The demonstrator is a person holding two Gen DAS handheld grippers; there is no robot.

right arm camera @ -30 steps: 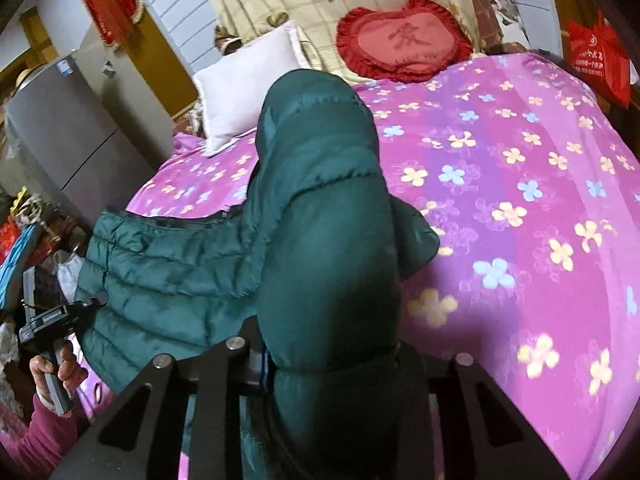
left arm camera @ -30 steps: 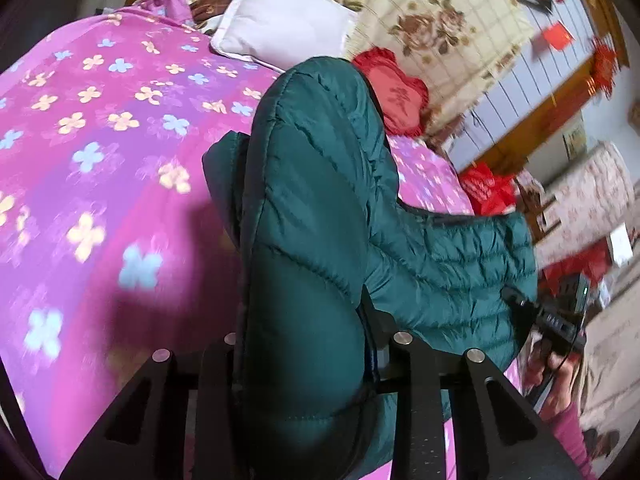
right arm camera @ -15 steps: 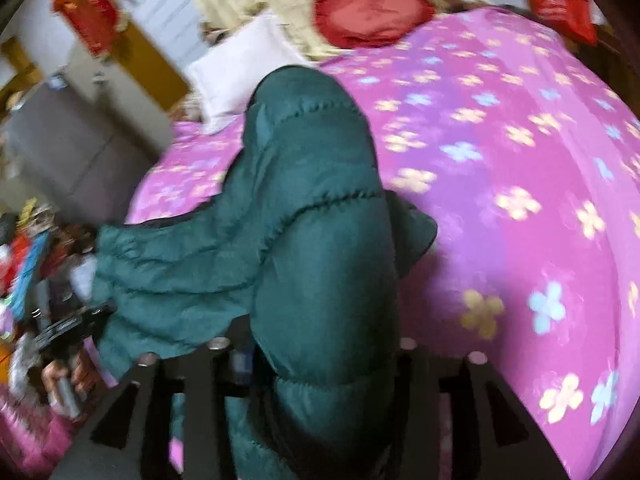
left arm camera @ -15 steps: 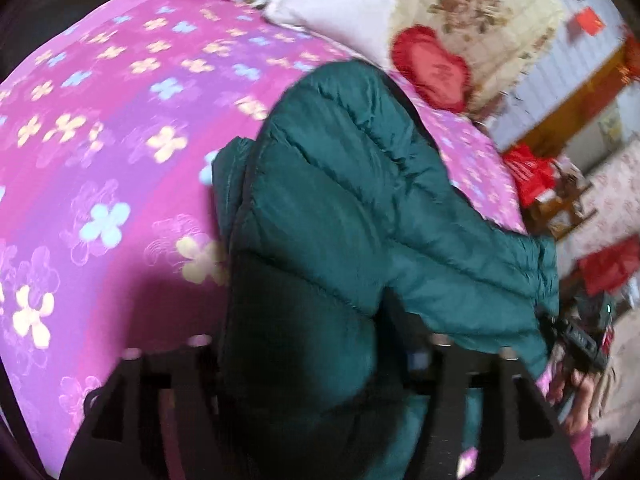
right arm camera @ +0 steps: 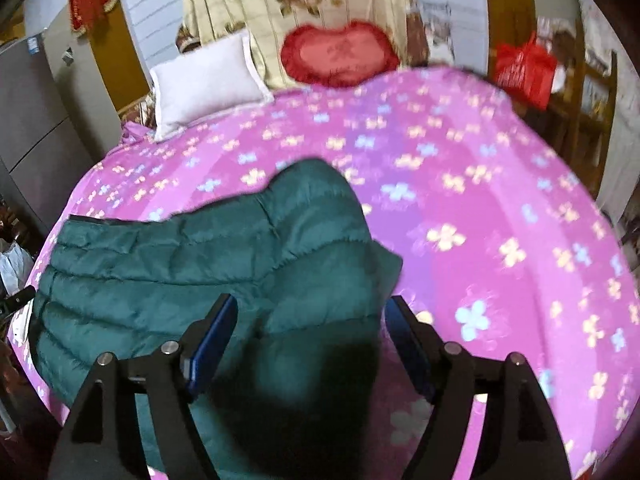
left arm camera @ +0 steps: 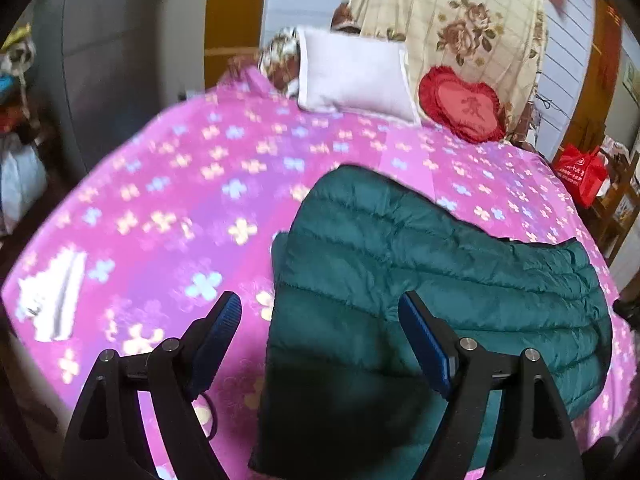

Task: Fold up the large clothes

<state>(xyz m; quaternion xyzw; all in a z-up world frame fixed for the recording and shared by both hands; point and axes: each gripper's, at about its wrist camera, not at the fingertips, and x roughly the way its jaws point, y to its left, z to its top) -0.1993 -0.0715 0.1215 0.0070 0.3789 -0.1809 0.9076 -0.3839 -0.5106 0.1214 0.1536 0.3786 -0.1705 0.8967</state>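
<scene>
A dark green quilted puffer jacket (left arm camera: 420,280) lies folded on the pink flowered bedspread (left arm camera: 180,184), near the bed's front edge. My left gripper (left arm camera: 320,332) is open and empty, above the jacket's left edge. In the right wrist view the jacket (right arm camera: 200,272) lies below my right gripper (right arm camera: 308,332), which is open and empty over the jacket's right part. Neither gripper touches the cloth as far as I can see.
A white pillow (left arm camera: 356,76) and a red heart cushion (left arm camera: 464,106) lie at the bed's head. A white paper (left arm camera: 56,296) lies on the bedspread at left. A red bag (right arm camera: 524,68) hangs at the right. A grey cabinet (right arm camera: 28,120) stands at the left.
Both grippers have let go of the jacket sleeves and opened. The raised sleeves have dropped flat onto the jacket. Both grippers have pulled back and up.
</scene>
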